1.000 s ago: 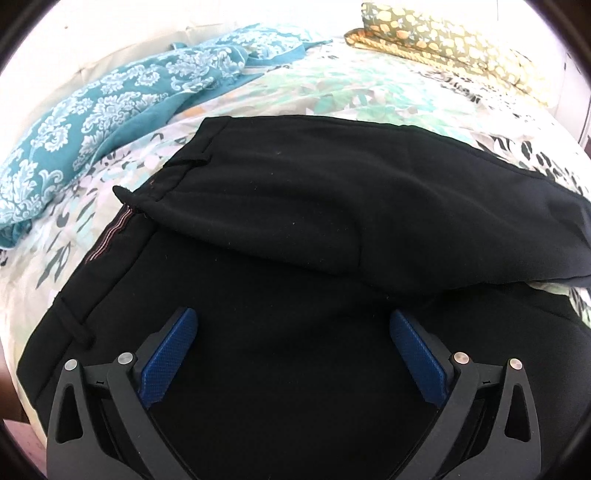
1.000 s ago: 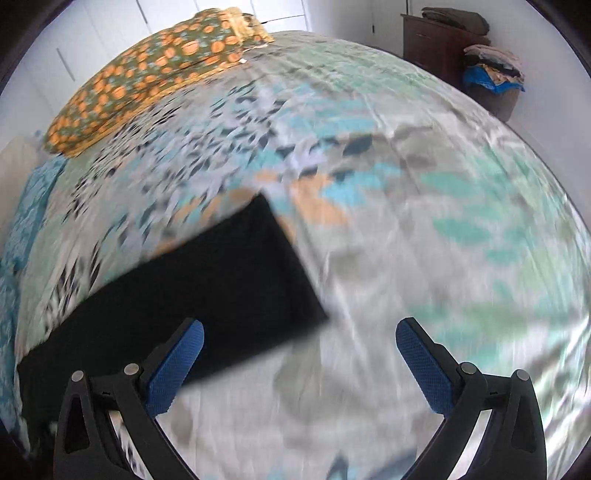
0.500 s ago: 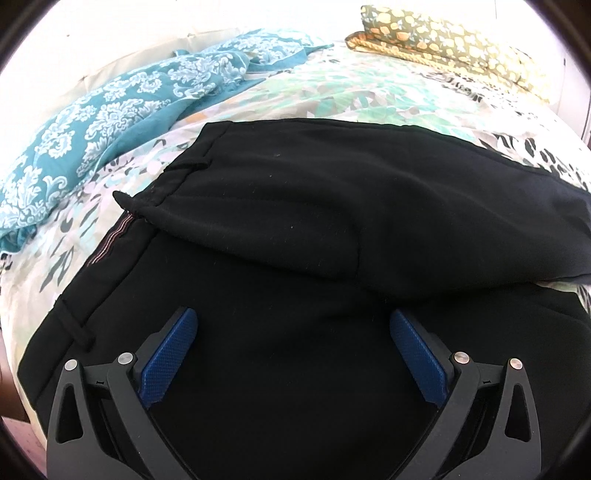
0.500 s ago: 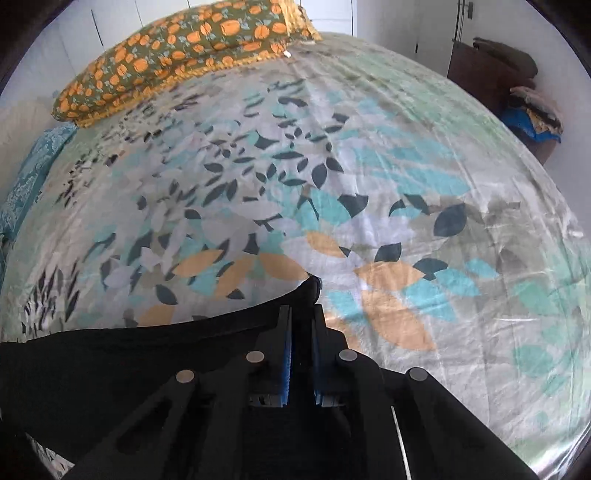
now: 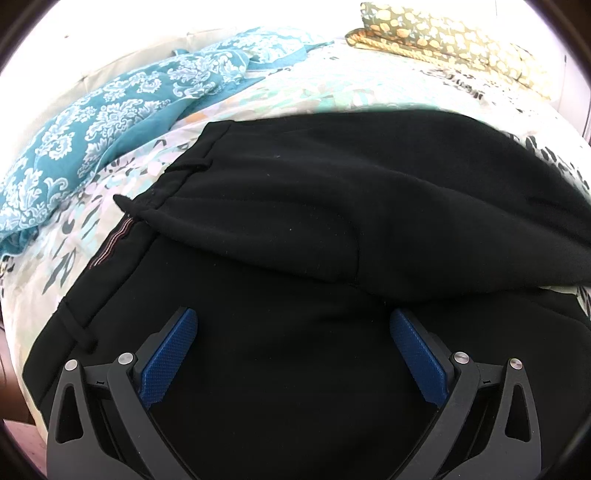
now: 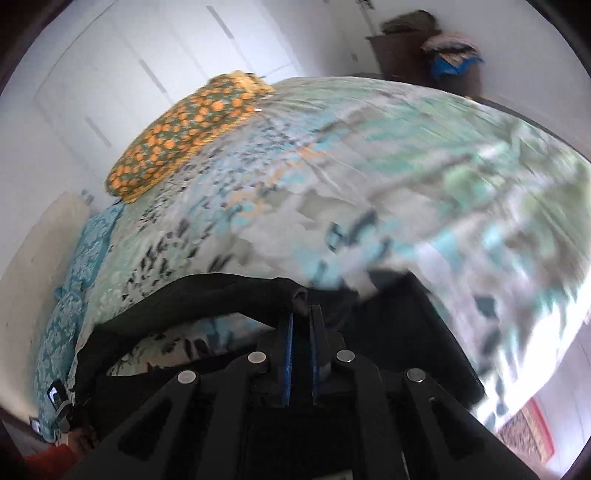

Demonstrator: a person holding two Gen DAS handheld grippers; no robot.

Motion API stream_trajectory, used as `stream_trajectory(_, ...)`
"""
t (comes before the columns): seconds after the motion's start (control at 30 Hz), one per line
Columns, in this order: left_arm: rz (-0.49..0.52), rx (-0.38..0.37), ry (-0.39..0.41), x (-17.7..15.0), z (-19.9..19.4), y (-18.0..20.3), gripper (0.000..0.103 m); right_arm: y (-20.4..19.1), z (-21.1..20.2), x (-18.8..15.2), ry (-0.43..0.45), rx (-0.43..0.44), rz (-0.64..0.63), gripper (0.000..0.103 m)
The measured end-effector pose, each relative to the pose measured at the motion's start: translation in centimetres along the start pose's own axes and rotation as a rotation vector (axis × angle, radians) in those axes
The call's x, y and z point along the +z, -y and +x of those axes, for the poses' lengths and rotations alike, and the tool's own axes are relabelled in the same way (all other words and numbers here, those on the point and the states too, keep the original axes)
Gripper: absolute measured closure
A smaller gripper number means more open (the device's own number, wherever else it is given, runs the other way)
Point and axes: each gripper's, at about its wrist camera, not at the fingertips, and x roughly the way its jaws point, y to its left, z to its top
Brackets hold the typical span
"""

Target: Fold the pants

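Observation:
Black pants [image 5: 314, 221] lie on a floral bedsheet [image 5: 332, 92], one half folded over the other, waistband at the left. My left gripper [image 5: 293, 354] is open and hovers over the lower layer near the waist, holding nothing. My right gripper [image 6: 301, 317] is shut on the hem end of the pants [image 6: 229, 291] and holds it lifted above the sheet [image 6: 369, 184]. The lifted leg hangs in an arc back toward the left.
A teal patterned blanket [image 5: 110, 110] lies left of the pants. An orange-spotted pillow [image 6: 184, 129] sits at the bed's far end, also in the left wrist view [image 5: 443, 33]. A dark dresser with piled clothes [image 6: 424, 48] stands beyond the bed.
My right gripper closed on the pants' hem end and has lifted it off the sheet. In the left wrist view the upper layer bulges upward at the right. The left gripper stayed put.

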Motion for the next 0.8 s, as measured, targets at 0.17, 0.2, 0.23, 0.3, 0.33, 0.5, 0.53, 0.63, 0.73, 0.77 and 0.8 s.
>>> stream_trajectory(0.17, -0.006, -0.005, -0.018, 0.2, -0.1, -0.2, 0.0, 0.6, -1.9, -0.6, 0.074, -0.22, 0.038, 0.054)
stream_trajectory(0.2, -0.01, -0.011, -0.03, 0.3, -0.2, -0.3, 0.0, 0.7, -2.6, -0.6, 0.11, -0.199, 0.064, 0.035)
stream_trajectory(0.23, -0.011, -0.016, -0.042, 0.4, -0.2, -0.4, 0.0, 0.5, -3.3, -0.6, 0.145, -0.181, 0.083, 0.031)
stream_trajectory(0.3, -0.017, -0.047, -0.12, 0.9, -0.7, -1.0, 0.001, -0.3, -4.4, -0.8, 0.177, -0.15, 0.08, 0.031)
stream_trajectory(0.33, -0.04, -0.073, -0.14, 0.9, -1.3, -1.4, 0.001, -1.0, -4.7, -1.1, 0.18, -0.125, 0.067, 0.031)
stream_trajectory(0.5, -0.068, -0.194, -0.072, -1.4, -5.0, -2.1, 0.001, -5.4, -2.7, -5.0, 0.042, 0.07, 0.022, 0.025)
stream_trajectory(0.53, -0.048, -0.19, -0.068, -1.8, -5.4, -1.8, 0.001, -6.5, -1.5, -6.2, -0.019, 0.115, 0.008, 0.025)
stream_trajectory(0.63, -0.04, -0.203, -0.072, -2.5, -5.5, -1.1, 0.001, -9.6, 1.5, -8.8, -0.171, 0.189, -0.06, 0.025)
stream_trajectory(0.73, -0.017, -0.185, -0.082, -2.8, -4.8, -0.5, 0.001, -12.2, 3.6, -10.3, -0.239, 0.176, -0.191, 0.025)
stream_trajectory(0.77, -0.005, -0.175, -0.078, -3.0, -4.6, -0.3, 0.001, -12.6, 3.8, -10.4, -0.228, 0.154, -0.224, 0.025)
stream_trajectory(0.8, 0.003, -0.168, -0.072, -3.2, -4.5, -0.1, 0.001, -12.7, 4.0, -10.2, -0.215, 0.142, -0.237, 0.025)
